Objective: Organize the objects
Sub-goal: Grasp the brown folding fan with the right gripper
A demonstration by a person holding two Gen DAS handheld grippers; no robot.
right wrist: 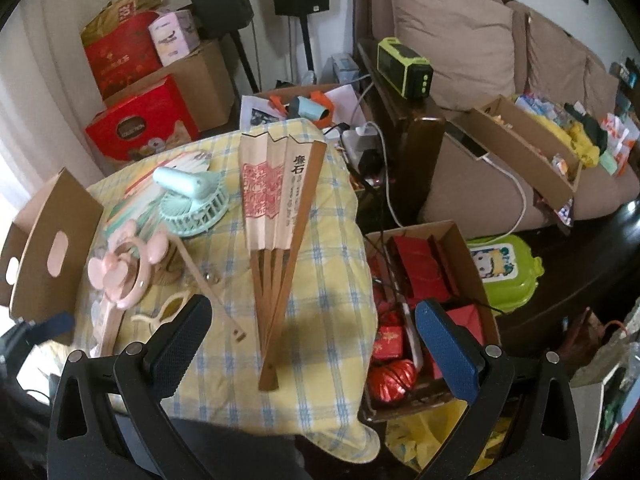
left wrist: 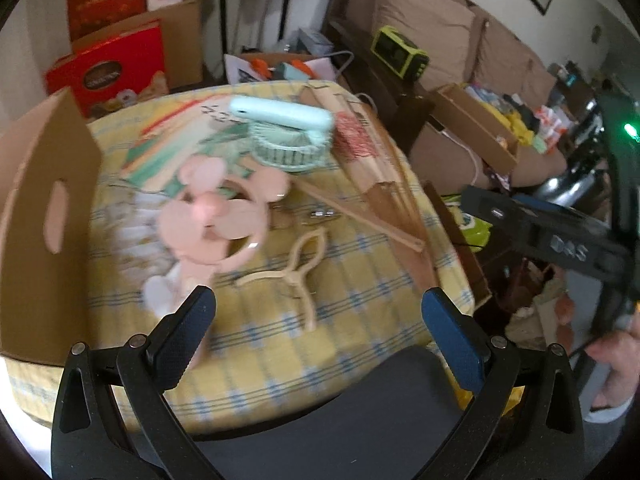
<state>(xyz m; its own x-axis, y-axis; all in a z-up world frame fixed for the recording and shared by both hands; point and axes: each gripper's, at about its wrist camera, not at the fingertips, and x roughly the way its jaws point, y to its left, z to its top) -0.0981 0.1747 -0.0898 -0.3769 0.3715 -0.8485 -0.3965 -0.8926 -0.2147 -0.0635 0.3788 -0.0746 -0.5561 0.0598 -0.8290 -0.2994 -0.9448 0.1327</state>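
A yellow checked cloth (right wrist: pixel 328 280) covers the table. On it lie a half-folded paper fan with wooden ribs (right wrist: pixel 276 216), a mint hand fan (right wrist: pixel 192 196), a pink hand fan (right wrist: pixel 120 276), cream sunglasses (left wrist: pixel 298 268) and a thin wooden stick (right wrist: pixel 208 284). An open cardboard box (left wrist: pixel 44 216) stands at the table's left edge. My left gripper (left wrist: pixel 318 312) hangs open above the near edge, the sunglasses just ahead of it. My right gripper (right wrist: pixel 312 320) is open above the paper fan's handle end. The paper fan (left wrist: pixel 384 184) lies at the right in the left wrist view.
Right of the table, a cardboard box of red packets (right wrist: pixel 424 280) and a green lidded tub (right wrist: pixel 504 268) sit on the floor. Red gift boxes (right wrist: pixel 140 124) stand behind the table. A brown sofa (right wrist: pixel 460 40) holds a long cardboard tray (right wrist: pixel 528 144). A hand (left wrist: pixel 616 360) shows at right.
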